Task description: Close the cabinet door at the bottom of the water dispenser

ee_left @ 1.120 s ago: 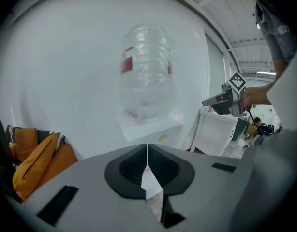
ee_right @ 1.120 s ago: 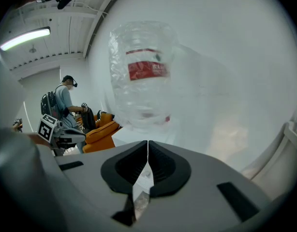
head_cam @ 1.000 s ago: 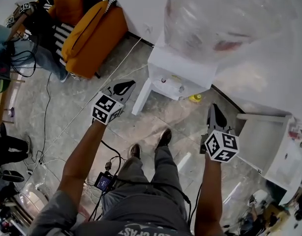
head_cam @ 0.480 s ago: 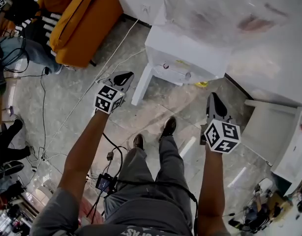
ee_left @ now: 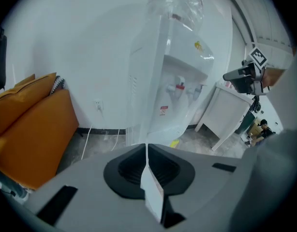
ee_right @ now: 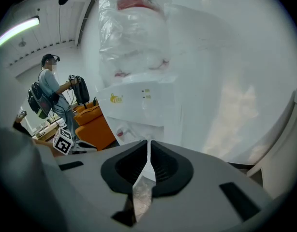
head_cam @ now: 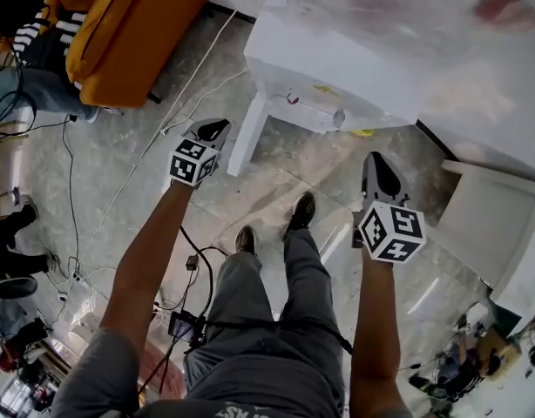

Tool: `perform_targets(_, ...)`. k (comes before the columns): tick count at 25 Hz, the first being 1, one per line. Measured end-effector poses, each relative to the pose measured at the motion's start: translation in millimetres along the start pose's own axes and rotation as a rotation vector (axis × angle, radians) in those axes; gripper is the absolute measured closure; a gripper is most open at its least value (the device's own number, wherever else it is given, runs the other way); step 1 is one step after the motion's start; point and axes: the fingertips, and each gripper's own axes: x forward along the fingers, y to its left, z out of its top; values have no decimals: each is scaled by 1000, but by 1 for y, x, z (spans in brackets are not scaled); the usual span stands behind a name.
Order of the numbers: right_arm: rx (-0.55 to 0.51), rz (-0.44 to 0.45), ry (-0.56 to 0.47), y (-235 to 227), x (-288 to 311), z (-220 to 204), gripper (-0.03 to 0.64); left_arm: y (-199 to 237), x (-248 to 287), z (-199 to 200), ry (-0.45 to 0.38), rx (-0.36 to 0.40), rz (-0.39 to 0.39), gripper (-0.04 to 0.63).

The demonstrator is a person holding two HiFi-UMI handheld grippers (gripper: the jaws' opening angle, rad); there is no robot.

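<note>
From the head view, the water dispenser (head_cam: 337,64) fills the 12 to 1 o'clock part of the picture, white and wrapped in clear plastic. Its cabinet door (head_cam: 248,136) stands open at the base, swung out over the floor (head_cam: 276,181) toward the person's shoes (head_cam: 301,212). The left gripper (head_cam: 213,130) hangs just at 9 o'clock of the door's free edge, apart from it. The right gripper (head_cam: 380,177) is at 3 o'clock of the shoes, well apart from the door. An orange sofa (head_cam: 119,37) sits at 10 o'clock.

In the left gripper view, the left gripper (ee_left: 147,148) has its jaws pressed together with nothing between them. The water dispenser (ee_left: 172,76) rises ahead at 12 o'clock, the sofa (ee_left: 32,124) at 9 o'clock, and a white table (ee_left: 225,108) at 3 o'clock.

In the right gripper view, the right gripper (ee_right: 148,149) is likewise closed up and empty. The dispenser (ee_right: 143,100) stands ahead, and another person (ee_right: 49,93) stands at 9 o'clock.
</note>
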Motion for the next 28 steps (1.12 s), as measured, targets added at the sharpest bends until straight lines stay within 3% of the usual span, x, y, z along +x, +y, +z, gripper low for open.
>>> perform_targets(9,10,-6,45,-12,24,-42,589,13,50,-77,104,-61,11,569)
perform_targets(19,4,-22,75,-31,41,-76,589,33,91,-139,191,-153,43,472)
perform_targets(28,14,-37,102,-45,50,-104,589,38,109,-176,240,-202,59,490)
